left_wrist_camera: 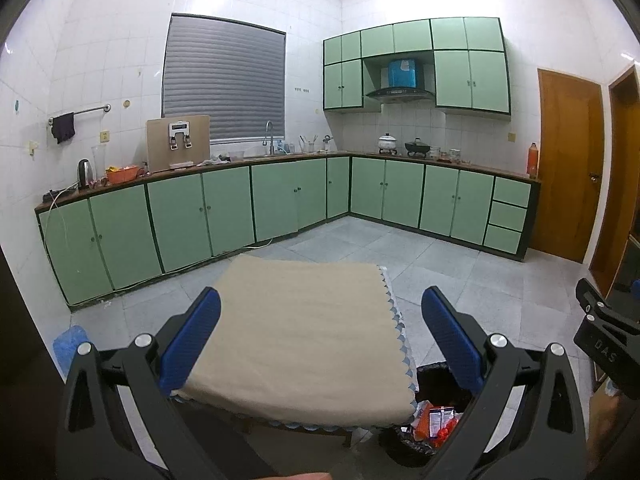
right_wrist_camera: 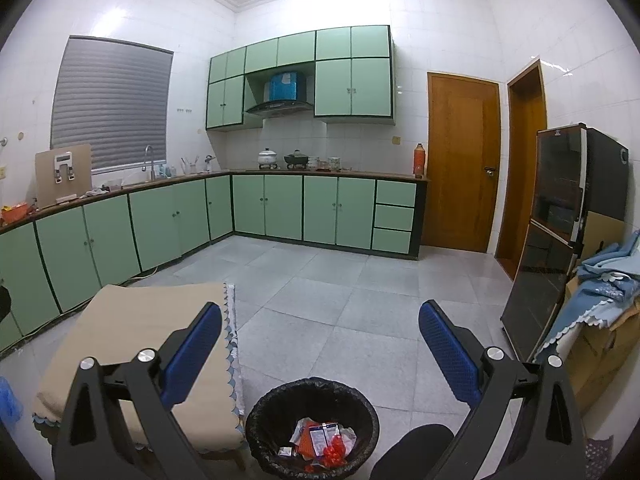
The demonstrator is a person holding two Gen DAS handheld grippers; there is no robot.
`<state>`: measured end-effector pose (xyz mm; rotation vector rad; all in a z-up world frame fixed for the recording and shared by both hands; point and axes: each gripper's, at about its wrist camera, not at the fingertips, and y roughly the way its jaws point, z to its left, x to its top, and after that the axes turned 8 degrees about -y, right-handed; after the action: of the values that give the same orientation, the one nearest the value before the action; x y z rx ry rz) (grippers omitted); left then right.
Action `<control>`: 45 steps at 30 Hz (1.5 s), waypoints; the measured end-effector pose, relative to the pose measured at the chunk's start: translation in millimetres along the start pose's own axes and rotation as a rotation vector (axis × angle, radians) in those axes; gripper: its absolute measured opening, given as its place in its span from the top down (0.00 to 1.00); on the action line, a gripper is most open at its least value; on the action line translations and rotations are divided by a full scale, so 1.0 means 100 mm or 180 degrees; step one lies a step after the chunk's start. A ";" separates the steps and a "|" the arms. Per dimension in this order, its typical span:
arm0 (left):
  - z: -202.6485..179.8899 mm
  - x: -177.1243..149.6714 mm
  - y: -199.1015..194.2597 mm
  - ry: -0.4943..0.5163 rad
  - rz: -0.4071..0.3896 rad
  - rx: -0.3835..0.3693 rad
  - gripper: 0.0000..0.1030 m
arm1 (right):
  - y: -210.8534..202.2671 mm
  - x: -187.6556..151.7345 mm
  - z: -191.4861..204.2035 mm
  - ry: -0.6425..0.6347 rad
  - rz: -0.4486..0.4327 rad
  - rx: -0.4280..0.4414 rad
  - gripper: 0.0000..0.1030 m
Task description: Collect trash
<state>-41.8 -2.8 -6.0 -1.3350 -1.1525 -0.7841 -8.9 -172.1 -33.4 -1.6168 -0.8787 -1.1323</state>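
Observation:
A round black-lined trash bin (right_wrist_camera: 312,396) stands on the floor beside a low table (right_wrist_camera: 152,320) covered with a beige cloth. Inside the bin lie red and white wrappers (right_wrist_camera: 324,438). My right gripper (right_wrist_camera: 320,320) hangs open above and behind the bin, nothing between its blue pads. In the left wrist view the same table (left_wrist_camera: 304,320) fills the middle, bare of objects. My left gripper (left_wrist_camera: 320,312) is open over the cloth and holds nothing. The bin (left_wrist_camera: 432,380) shows at the table's right corner, partly hidden by my right finger, with the wrappers (left_wrist_camera: 436,424) visible inside.
Green cabinets (left_wrist_camera: 224,208) and a cluttered counter line the far walls. A black glass-front cabinet (right_wrist_camera: 560,240) and cardboard boxes draped with blue cloth (right_wrist_camera: 604,280) stand at the right. Wooden doors (right_wrist_camera: 460,160) are beyond. A blue bag (left_wrist_camera: 72,340) lies on the grey tiled floor at left.

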 end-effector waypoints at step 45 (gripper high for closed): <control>0.14 0.08 -0.05 0.0065 -0.0107 -0.0123 0.05 | -0.07 0.00 -0.02 0.0067 -0.0096 -0.0127 0.06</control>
<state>-46.4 11.8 0.8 -1.3395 -1.1514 -0.8462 -16.1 -171.5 -31.5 -1.6263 -0.8744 -1.1925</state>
